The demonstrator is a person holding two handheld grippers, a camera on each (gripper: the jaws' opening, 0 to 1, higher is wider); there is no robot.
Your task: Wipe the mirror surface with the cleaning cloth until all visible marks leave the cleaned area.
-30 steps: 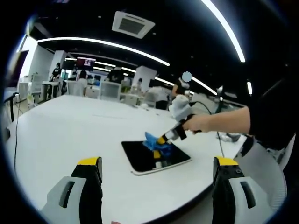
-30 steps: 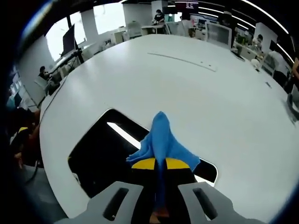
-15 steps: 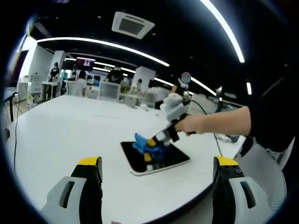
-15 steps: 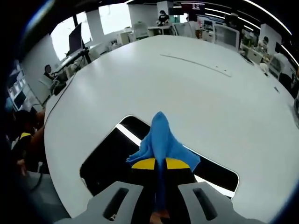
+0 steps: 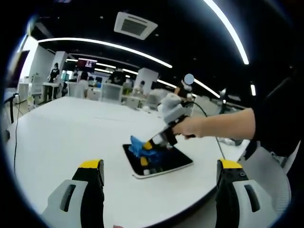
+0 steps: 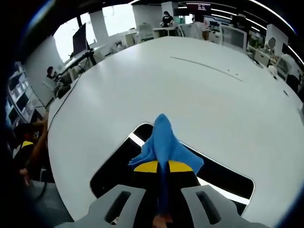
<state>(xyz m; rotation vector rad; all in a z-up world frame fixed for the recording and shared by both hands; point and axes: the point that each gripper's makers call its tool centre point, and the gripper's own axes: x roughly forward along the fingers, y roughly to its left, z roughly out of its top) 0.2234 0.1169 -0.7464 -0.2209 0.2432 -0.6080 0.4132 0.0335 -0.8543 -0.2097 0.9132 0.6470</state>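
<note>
We see the cloth (image 6: 165,142) as soft blue fabric, matt and creased into folds, pinched between the right gripper's (image 6: 160,167) jaws. Those jaws look like grey moulded plastic with yellow tips of a duller, perhaps rubbery finish. The mirror (image 6: 223,176), at five o'clock from the cloth, is glossy black glass that throws back a bright strip of ceiling light. Its pale rim (image 5: 161,171) may be plastic; the view is too small to tell. The table (image 6: 199,90) is smooth, white and faintly sheened, likely laminate.
</note>
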